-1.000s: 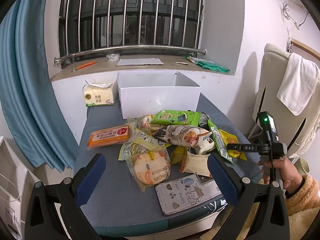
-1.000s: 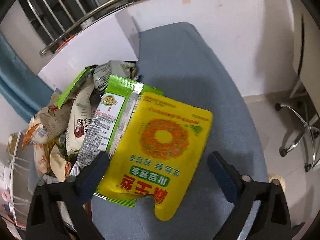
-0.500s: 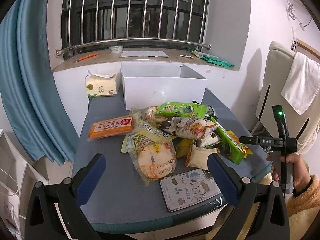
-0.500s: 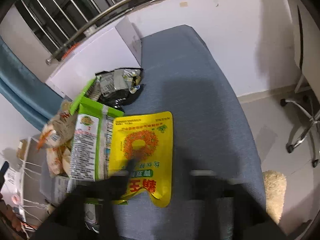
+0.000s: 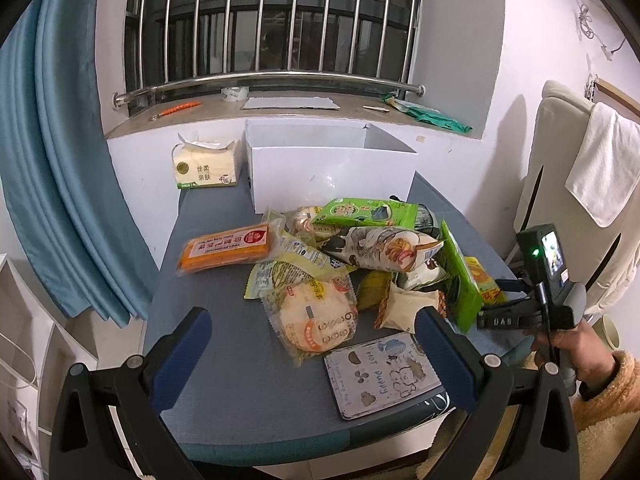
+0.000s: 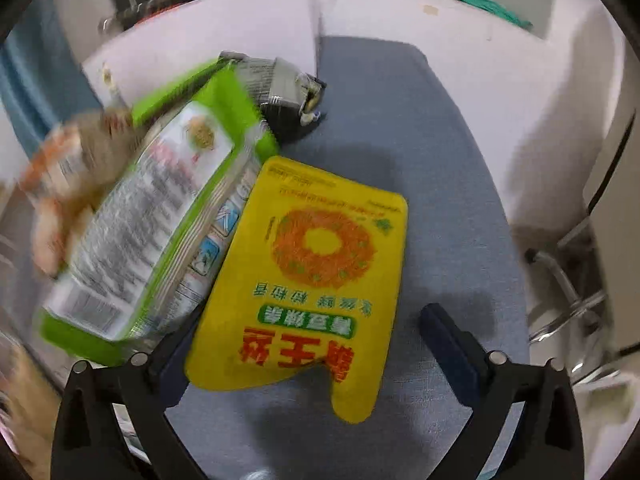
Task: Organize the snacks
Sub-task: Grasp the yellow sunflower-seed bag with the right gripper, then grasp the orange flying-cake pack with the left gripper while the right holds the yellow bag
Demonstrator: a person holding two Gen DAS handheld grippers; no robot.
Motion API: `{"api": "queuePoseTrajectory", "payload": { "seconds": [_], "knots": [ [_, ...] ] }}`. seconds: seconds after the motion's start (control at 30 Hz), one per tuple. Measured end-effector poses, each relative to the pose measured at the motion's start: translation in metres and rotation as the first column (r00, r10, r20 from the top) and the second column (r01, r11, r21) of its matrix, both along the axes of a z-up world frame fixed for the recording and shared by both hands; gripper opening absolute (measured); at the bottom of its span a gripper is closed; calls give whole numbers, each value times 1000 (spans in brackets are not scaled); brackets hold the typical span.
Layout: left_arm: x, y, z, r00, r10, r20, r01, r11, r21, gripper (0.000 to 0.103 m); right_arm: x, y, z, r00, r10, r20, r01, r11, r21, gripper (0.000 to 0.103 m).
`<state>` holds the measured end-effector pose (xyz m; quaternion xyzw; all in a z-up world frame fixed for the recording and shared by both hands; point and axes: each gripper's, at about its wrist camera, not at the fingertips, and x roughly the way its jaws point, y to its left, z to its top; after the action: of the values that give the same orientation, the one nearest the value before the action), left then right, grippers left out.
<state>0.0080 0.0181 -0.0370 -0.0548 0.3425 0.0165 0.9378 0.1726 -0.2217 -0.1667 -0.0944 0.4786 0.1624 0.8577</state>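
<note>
Grey table [image 6: 420, 128] carries the snack pile. Yellow packet [image 6: 312, 276] lies flat at centre frame, between the right gripper's [image 6: 312, 344] spread fingers, which have just been narrowing, ungripped. Advise pinching its lower edge, avoiding the green packet [image 6: 160, 232] overlapping at left. Left gripper [image 5: 312, 344] released, empty.

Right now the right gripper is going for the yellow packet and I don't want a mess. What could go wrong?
The yellow packet lies flat on the blue tabletop, so the open right gripper, jaws just narrowed slightly, may slide over it. The green packet overlaps its left edge and could get pinched or dragged along. The packet also sits near the table's right edge, so a push might send it off.
</note>
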Motion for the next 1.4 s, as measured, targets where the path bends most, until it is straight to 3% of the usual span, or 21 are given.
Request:
{"api": "queuePoseTrajectory", "payload": {
  "seconds": [0.03,0.1,0.13,0.37,0.53,0.67,0.77,0.9,1.03,1.17,1.3,1.4],
  "knots": [
    [0,1,-1,1000,3,-3,-2,1000,0,103,0,-1,2,1000,-8,6,8,1000,-2,90],
    [2,4,-4,1000,8,-10,-8,1000,-6,103,2,-4,6,1000,-21,7,20,1000,19,64],
    [2,4,-5,1000,9,-11,-9,1000,-8,103,4,-6,7,1000,-16,-1,16,999,35,60],
    [10,14,-15,1000,8,-14,-8,1000,3,103,14,-30,17,998,-10,-58,19,987,157,53],
    [39,38,-30,1000,-4,-30,6,998,65,103,-3,-51,41,1000,-30,-7,31,977,210,52],
    [80,65,-47,992,-102,-68,110,986,122,103,-16,-54,69,998,-27,56,12,970,244,52],
    [108,85,-57,974,-199,-110,217,957,192,103,-26,-49,80,996,-6,91,-17,968,251,52],
    [141,110,-62,922,-355,-153,383,893,235,103,-33,-47,89,995,12,95,-36,966,255,52],
    [169,117,-69,852,-478,-215,523,798,298,103,-30,-46,91,996,15,83,-37,961,275,52],
    [194,116,-80,777,-553,-302,626,730,273,103,-25,-34,86,997,11,75,-31,961,273,52],
    [204,114,-83,700,-631,-335,709,669,222,103,-20,-31,85,998,7,62,-23,964,263,52],
    [216,116,-85,662,-654,-365,736,661,150,103,-16,-27,84,999,3,51,-17,965,261,52]
  ]
}}
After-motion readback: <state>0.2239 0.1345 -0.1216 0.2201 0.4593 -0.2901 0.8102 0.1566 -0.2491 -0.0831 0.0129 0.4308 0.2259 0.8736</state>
